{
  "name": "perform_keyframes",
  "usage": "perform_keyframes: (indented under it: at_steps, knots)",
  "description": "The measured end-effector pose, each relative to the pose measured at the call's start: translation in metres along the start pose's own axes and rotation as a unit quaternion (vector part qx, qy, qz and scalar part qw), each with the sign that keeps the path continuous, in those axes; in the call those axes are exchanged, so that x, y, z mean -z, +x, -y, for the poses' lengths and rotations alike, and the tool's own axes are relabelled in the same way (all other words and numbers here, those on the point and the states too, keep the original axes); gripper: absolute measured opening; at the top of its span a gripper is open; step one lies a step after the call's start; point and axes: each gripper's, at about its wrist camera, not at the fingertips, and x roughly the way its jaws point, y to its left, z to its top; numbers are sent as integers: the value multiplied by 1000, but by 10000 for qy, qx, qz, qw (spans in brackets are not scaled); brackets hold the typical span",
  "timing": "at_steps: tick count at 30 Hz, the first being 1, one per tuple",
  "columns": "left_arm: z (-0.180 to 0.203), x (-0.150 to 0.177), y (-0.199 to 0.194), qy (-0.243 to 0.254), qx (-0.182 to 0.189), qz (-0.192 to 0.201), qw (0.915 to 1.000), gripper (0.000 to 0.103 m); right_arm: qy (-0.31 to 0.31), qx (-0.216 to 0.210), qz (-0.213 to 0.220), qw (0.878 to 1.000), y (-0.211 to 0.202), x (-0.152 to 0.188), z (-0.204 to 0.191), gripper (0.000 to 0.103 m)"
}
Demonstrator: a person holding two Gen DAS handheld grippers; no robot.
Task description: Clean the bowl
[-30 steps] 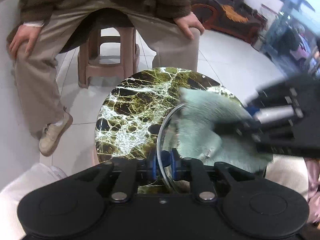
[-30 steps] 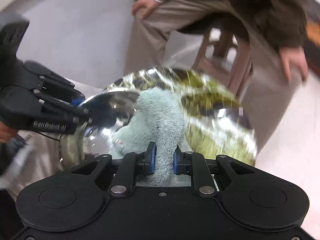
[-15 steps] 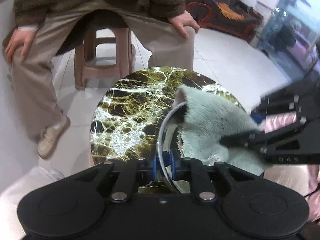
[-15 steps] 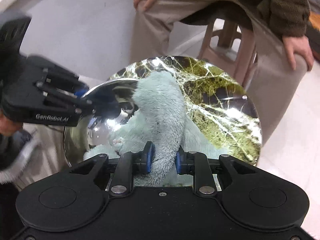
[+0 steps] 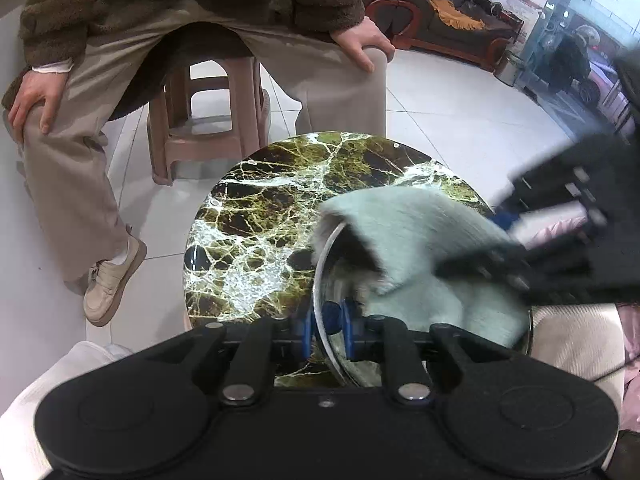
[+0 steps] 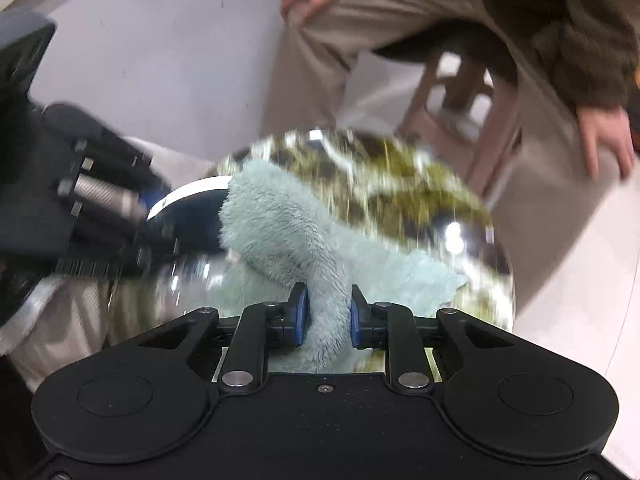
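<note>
The jaws of the left gripper [image 5: 327, 326] stand narrow, one blue pad on each side of the rim of the steel bowl [image 5: 320, 280], pinching it. Those of the right gripper [image 6: 326, 314] are clamped on a fold of the pale green fluffy cloth [image 6: 288, 232], which bulges up between the blue pads (the right wrist view is smeared by motion). The bowl sits at the near edge of a small round table [image 5: 260, 216] with a dark green marble top veined in white. The cloth lies inside the bowl and drapes over its far rim onto the marble. Beyond the table a person in beige trousers [image 5: 72, 168] and a brown fleece sits on a plastic stool [image 5: 208, 120], a hand on each knee.
</note>
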Motion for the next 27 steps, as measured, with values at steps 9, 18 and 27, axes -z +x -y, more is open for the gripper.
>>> perform_keyframes:
  at_steps: [9, 18, 27]
  knots:
    - [8, 1, -1, 203, -185, -82, 9996, 16, -617, 245, 383, 9971, 5, -43, -13, 20]
    - [3, 1, 2, 13, 22, -48, 10000, 15, -174, 187, -18, 9997, -6, 0, 0, 20]
    - [8, 0, 1, 153, -104, -94, 9998, 15, -634, 333, 337, 9969, 6, -41, -12, 21]
